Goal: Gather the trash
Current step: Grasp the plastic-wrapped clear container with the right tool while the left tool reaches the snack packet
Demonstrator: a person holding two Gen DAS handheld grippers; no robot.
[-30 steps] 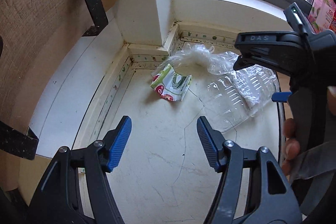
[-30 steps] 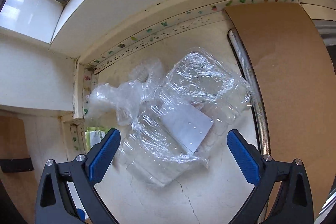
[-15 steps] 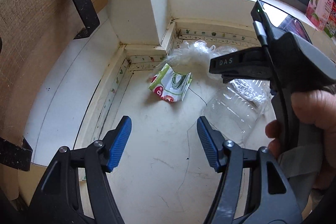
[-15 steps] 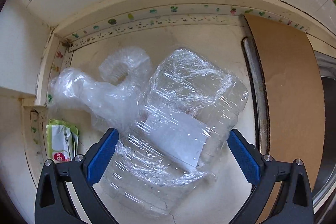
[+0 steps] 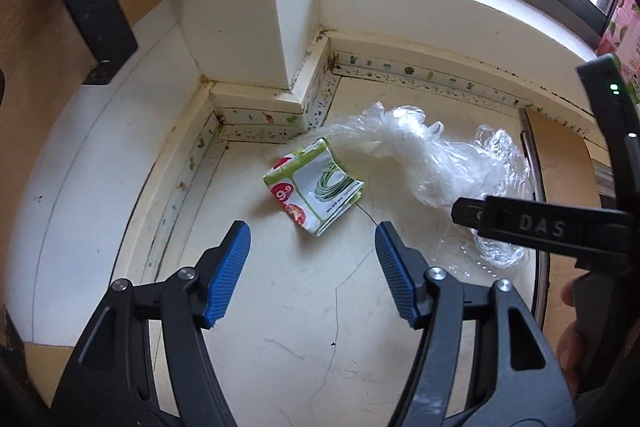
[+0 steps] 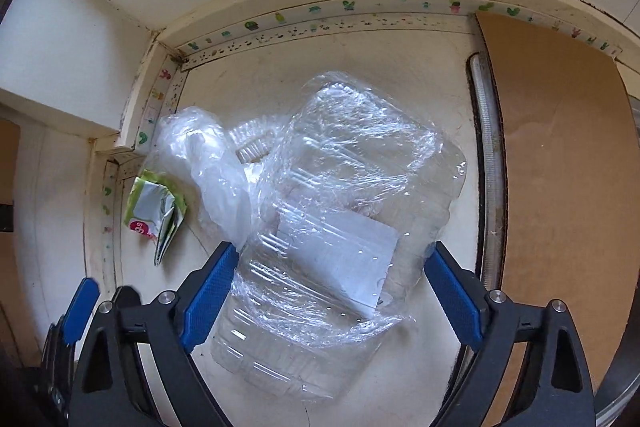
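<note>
I straddle the wrapped plastic bottle with my right hand-held gripper, jaws just narrowing but not yet clamped; the left hand-held gripper hangs apart, aimed at the folded leaflet.

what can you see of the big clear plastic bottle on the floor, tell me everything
The clear plastic bottle lies on its side on the cream floor, crushed, ribbed and see-through, wrapped in crinkled film with a white label under the wrap. Its ridged cap end points toward the corner, against a crumpled clear bag. The right gripper straddles its body; its jaws have just been closing, and whether the pads press yet is unclear.
</note>
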